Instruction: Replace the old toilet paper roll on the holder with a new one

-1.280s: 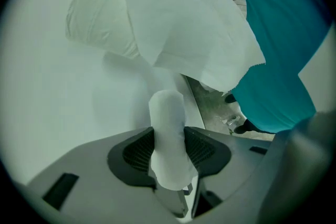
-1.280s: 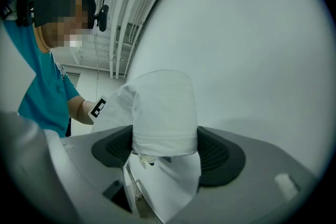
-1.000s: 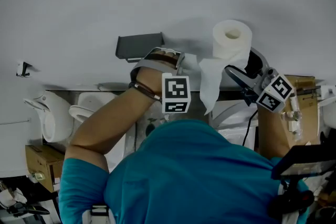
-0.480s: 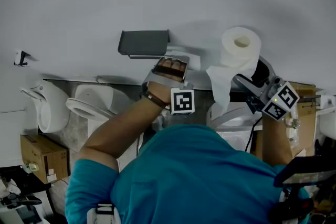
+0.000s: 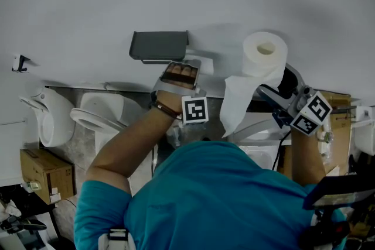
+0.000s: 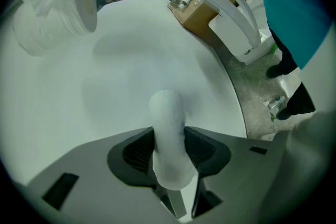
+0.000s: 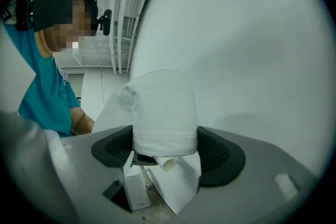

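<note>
Clamping toilet paper roll (image 5: 265, 54), right hand-held gripper (image 7: 167, 153) level

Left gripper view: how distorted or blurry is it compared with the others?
Left gripper view: strong fisheye, black corners, the tube in the jaws soft. Right gripper view: same fisheye, roll sharper. Head view: even light, soft shadow behind the roll.

new roll (image 6: 52, 18), blurred at lens edge

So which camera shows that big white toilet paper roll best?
The head view: the whole toilet paper roll, its core hole and hanging sheet show. The right gripper view shows only its side, clamped between the jaws. The left gripper view catches it blurred, top left.
</note>
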Motion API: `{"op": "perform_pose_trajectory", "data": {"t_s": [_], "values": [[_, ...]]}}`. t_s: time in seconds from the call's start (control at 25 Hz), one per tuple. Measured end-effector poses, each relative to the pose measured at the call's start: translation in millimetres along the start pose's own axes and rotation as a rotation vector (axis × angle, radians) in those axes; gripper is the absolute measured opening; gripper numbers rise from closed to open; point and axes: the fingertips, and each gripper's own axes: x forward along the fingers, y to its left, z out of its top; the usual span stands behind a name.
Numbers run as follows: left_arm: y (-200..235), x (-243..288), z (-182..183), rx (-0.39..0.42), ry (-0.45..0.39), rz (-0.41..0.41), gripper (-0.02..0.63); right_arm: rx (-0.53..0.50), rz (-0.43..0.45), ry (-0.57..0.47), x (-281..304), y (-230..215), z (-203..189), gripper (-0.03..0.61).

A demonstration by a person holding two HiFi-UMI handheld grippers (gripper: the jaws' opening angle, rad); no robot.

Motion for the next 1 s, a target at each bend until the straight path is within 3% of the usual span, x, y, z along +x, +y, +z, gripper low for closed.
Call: {"op": "perform_pose_trajectory", "data": {"t_s": [0.32, 0.4, 0.52, 0.64, 0.76, 0.84, 0.92, 1.0], "values": [[-20.7, -2.6, 2.7, -0.134, -0.053, -0.105, 0.184, -0.003, 0.004, -0.006, 2.9, 0.0, 2.9, 0.362], [-20.1, -3.7, -3.0, -0.125, -0.042, -0.102, 0.184, -0.004, 0.006, -0.006, 4.5, -0.2, 3.5, 0.362], [-3.1, -5.5, -20.8, -0.021, 0.021, -0.002, 0.184, -0.005, 0.011, -0.007, 6.4, 1.1, 4.3, 0.362], [-30.6, -8.8, -8.2, -0.159, -0.058, -0.152, 0.184, -0.004, 0.014, -0.008, 7.8, 2.0, 4.2, 0.362], [-37.2, -10.3, -9.0, -0.185, -0.062, -0.189, 0.184, -0.004, 0.016, -0.009, 8.3, 2.3, 3.9, 0.362], [-30.7, -10.9, -14.7, -0.153, -0.039, -0.154, 0.184, -0.006, 0.018, -0.008, 8.7, 2.7, 3.8, 0.362], [-10.4, -11.0, -25.3, -0.061, 0.012, -0.042, 0.184, -0.006, 0.017, -0.008, 9.0, 2.5, 4.0, 0.362], [-4.2, -11.9, -28.2, -0.038, 0.027, -0.013, 0.184, -0.006, 0.016, -0.009, 8.7, 2.1, 4.2, 0.362]]}}
